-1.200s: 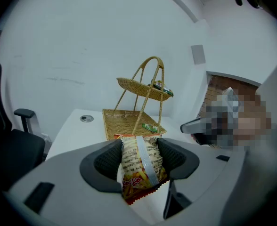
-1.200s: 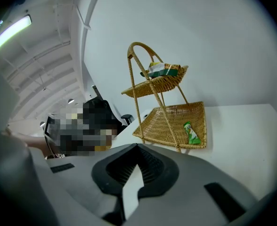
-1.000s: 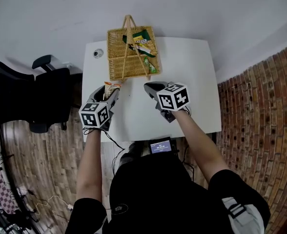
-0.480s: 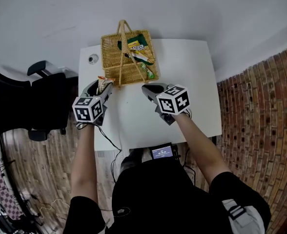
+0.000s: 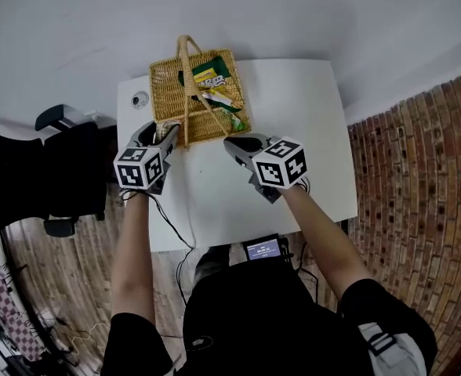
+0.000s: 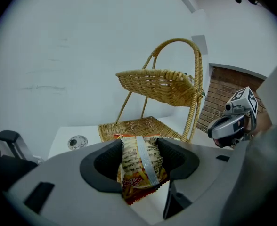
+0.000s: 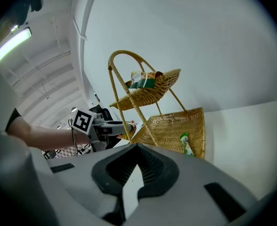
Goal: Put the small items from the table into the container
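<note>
A two-tier wicker basket [image 5: 161,92] with a tall handle stands at the far left of the white table [image 5: 293,116]. Green and yellow snack packets [image 5: 208,77] lie in it. My left gripper [image 5: 158,131] is at the basket's near left corner, shut on an orange-patterned snack packet [image 6: 141,166] that hangs between its pads just short of the lower tray [image 6: 143,126]. My right gripper [image 5: 234,143] hovers at the basket's near right corner, shut with nothing in it [image 7: 134,166]. A green packet [image 7: 186,144] lies in the lower tray, and others [image 7: 143,80] rest on the upper tier.
A small round metal object [image 5: 139,99] sits on the table left of the basket. A black chair [image 5: 42,171] stands beyond the table's left edge. A brick wall [image 5: 419,171] runs along the right. A small screen [image 5: 263,248] sits at the near table edge.
My left gripper has carried the packet forward and leftward, up to the basket's near left corner. The right gripper has hardly moved.
</note>
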The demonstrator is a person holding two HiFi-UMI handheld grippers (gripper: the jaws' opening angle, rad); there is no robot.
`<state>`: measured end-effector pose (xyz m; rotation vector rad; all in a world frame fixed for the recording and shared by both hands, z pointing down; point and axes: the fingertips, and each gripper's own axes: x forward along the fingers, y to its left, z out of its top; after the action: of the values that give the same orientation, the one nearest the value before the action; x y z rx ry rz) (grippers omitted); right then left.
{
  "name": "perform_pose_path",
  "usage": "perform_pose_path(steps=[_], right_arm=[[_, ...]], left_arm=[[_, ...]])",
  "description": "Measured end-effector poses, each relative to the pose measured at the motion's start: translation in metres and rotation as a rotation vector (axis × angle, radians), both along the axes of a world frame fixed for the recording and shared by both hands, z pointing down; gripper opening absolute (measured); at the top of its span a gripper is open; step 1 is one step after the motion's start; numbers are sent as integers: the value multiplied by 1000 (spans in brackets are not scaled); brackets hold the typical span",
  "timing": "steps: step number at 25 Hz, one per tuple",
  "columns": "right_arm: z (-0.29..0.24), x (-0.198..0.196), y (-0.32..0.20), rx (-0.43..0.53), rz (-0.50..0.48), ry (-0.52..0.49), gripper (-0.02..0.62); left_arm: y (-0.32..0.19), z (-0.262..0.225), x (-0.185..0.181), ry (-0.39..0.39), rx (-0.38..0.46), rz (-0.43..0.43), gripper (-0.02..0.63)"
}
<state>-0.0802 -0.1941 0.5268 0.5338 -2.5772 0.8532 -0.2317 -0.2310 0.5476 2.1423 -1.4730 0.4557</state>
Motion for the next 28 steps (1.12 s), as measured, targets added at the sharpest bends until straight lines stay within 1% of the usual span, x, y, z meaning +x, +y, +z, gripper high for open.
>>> perform_pose_path(steps=[13,21,28], right_arm=[[2,10,-5,-15,14,-33,11],[5,17,-4,-23,20,-36,11],[6,19,-2,-27,18,-37,11]], left_arm=[[-19,25,20,-82,-24,104,247],[-15,42,24,-230,-49,200,247],[-15,48,24,-311,-59,247,247]])
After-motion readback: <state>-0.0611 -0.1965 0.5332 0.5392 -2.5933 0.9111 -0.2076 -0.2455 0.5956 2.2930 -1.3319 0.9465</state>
